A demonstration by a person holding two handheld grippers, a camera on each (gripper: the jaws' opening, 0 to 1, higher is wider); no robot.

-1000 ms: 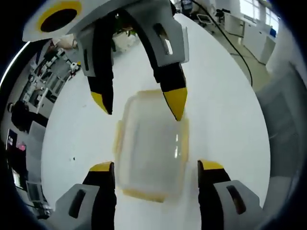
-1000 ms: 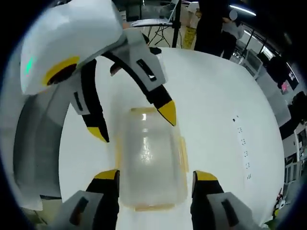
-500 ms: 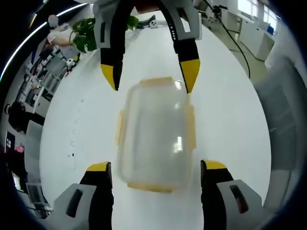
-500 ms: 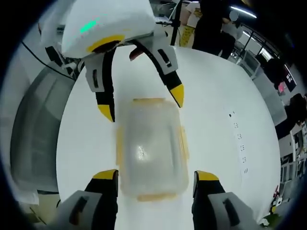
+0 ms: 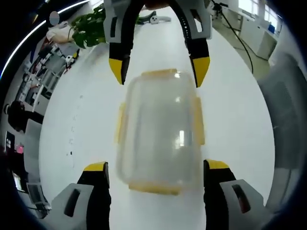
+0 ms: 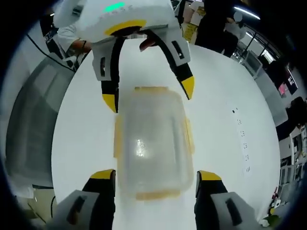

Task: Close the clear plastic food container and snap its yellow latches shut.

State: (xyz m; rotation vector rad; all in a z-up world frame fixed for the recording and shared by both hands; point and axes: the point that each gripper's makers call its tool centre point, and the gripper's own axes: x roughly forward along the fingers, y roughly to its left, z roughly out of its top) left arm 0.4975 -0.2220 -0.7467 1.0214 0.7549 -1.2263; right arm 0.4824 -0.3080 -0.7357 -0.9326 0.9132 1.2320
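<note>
Both grippers have drawn back from the container (image 5: 158, 129) in mid-table — left gripper (image 5: 156, 175) and right gripper (image 6: 151, 179) both apart, gripping nothing — lid seated, yellow latches (image 6: 188, 136) probably still unsnapped.

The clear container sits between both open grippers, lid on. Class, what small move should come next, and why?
Probably lower the left gripper onto the near yellow latch and press it down. The lid already rests on the container, the latches still look flared outward, and both grippers, the right gripper included, hover open at opposite ends.
</note>
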